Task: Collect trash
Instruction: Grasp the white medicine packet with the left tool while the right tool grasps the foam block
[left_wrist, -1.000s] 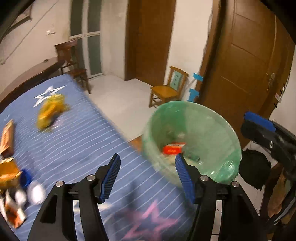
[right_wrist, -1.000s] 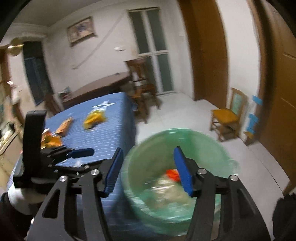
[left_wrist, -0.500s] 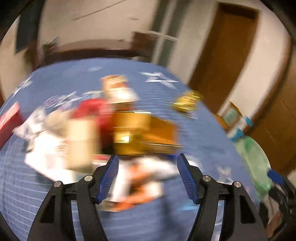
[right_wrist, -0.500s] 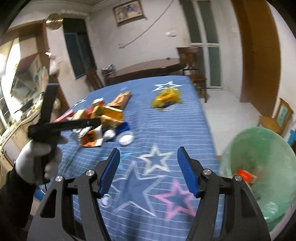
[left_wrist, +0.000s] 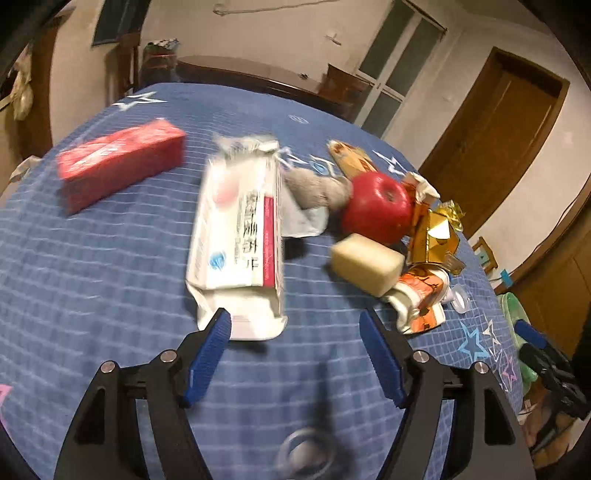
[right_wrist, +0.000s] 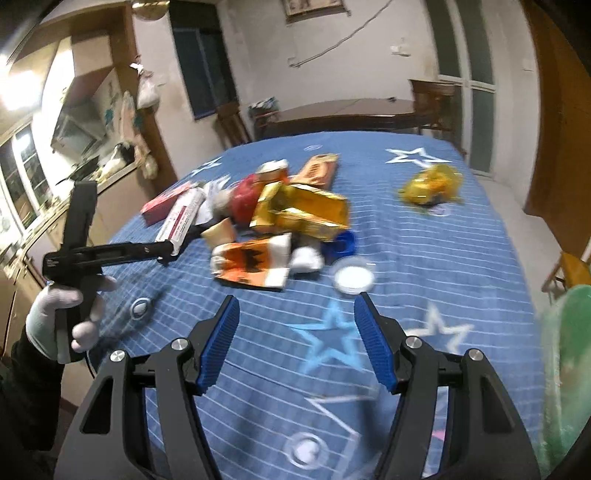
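Note:
A pile of trash lies on the blue star-patterned tablecloth (left_wrist: 92, 280). In the left wrist view my left gripper (left_wrist: 295, 354) is open and empty, just short of a white toothpaste box (left_wrist: 238, 243). Near it are a red box (left_wrist: 122, 168), a red apple (left_wrist: 378, 208), a beige block (left_wrist: 365, 264), an orange-and-white wrapper (left_wrist: 419, 295) and a gold wrapper (left_wrist: 437, 229). My right gripper (right_wrist: 295, 343) is open and empty over the cloth, short of the orange-and-white wrapper (right_wrist: 255, 264). The left gripper (right_wrist: 164, 253) also shows there, near the toothpaste box (right_wrist: 181, 219).
A green-lined trash bin (right_wrist: 565, 369) stands off the table's right edge. A yellow crumpled bag (right_wrist: 432, 188) lies apart at the far right. A white lid (right_wrist: 352, 278), a blue cap (right_wrist: 341, 243) and clear lids (right_wrist: 306, 448) lie on the cloth. Chairs and a dark table stand behind.
Both grippers have swung away from the green bin to the trash pile. The left gripper has come close to the toothpaste box. Both stay open and empty.

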